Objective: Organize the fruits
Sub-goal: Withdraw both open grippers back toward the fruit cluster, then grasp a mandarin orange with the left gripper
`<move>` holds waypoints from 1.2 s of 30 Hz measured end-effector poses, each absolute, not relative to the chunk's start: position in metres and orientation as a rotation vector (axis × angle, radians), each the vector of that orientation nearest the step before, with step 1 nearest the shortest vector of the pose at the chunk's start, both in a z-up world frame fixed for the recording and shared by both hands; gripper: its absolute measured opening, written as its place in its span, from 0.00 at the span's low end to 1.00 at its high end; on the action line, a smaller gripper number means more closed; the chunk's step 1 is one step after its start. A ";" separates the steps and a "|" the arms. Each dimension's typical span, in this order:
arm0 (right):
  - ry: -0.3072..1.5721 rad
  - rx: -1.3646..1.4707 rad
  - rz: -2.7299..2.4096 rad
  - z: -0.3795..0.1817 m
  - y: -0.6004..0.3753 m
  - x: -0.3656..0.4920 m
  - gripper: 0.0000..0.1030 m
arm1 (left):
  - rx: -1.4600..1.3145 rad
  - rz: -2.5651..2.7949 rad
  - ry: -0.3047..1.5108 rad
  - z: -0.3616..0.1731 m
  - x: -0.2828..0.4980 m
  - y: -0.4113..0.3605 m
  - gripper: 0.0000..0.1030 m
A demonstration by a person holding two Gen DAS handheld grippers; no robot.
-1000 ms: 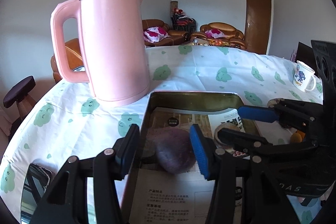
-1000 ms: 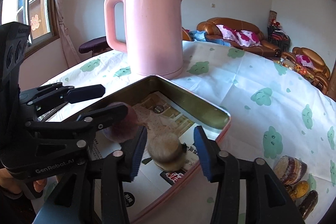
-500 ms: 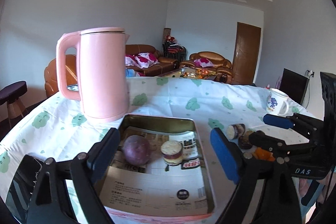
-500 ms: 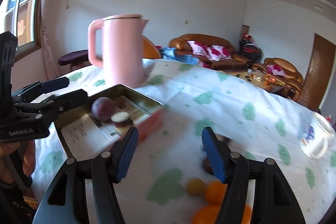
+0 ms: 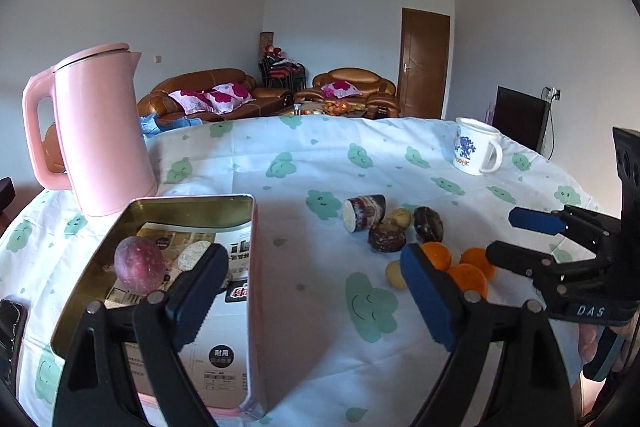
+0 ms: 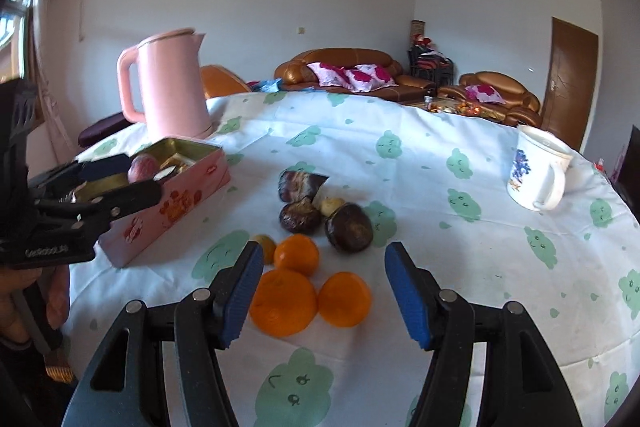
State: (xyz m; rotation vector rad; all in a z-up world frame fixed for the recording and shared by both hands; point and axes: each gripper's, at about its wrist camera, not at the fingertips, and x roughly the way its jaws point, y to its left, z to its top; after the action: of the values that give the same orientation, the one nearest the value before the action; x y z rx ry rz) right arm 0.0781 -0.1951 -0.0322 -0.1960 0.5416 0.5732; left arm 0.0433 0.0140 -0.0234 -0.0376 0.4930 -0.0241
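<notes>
While two fruits lie in the tin: step: fetching the next.
Oranges [image 6: 284, 301]: loose on tablecloth [image 6: 460, 267], beside tin [image 6: 168, 203].
Right gripper [image 6: 320, 291]: spread, empty, above oranges.
Left gripper [image 5: 316, 291]: wide, empty.
Next: lower, pinch one orange gently.

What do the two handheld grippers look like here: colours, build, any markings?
Both are black plastic scissor-type frames with silver pivot rivets and ribbed blue finger pads. The left gripper carries white "GenRobot.AI" lettering on its side, seen from the right wrist view. The right gripper shows white letters "DAS" on its body. No cables or sleeves are visible.
</notes>
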 end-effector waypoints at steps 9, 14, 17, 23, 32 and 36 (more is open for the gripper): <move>0.593 -0.150 0.489 -0.041 -0.217 0.089 0.63 | -0.006 -0.117 0.518 -0.025 0.044 -0.015 0.87; 0.607 -0.092 0.450 -0.044 -0.239 0.094 0.62 | -0.005 -0.230 0.570 -0.030 0.052 -0.047 0.81; 0.608 -0.066 0.432 -0.045 -0.247 0.097 0.62 | 0.017 -0.279 0.621 -0.037 0.058 -0.068 0.78; 0.598 -0.014 0.431 -0.048 -0.256 0.098 0.63 | 0.029 -0.321 0.730 -0.054 0.074 -0.089 0.67; 0.596 -0.005 0.452 -0.047 -0.252 0.099 0.63 | -0.008 -0.350 0.797 -0.064 0.080 -0.090 0.47; 0.599 -0.023 0.464 -0.046 -0.244 0.099 0.63 | -0.019 -0.325 0.747 -0.056 0.073 -0.077 0.47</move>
State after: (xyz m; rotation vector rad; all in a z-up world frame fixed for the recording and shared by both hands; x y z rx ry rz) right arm 0.0987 -0.2445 -0.0465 -0.0228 0.5987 0.4637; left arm 0.0734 -0.0770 -0.0557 -0.0188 0.7474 -0.3248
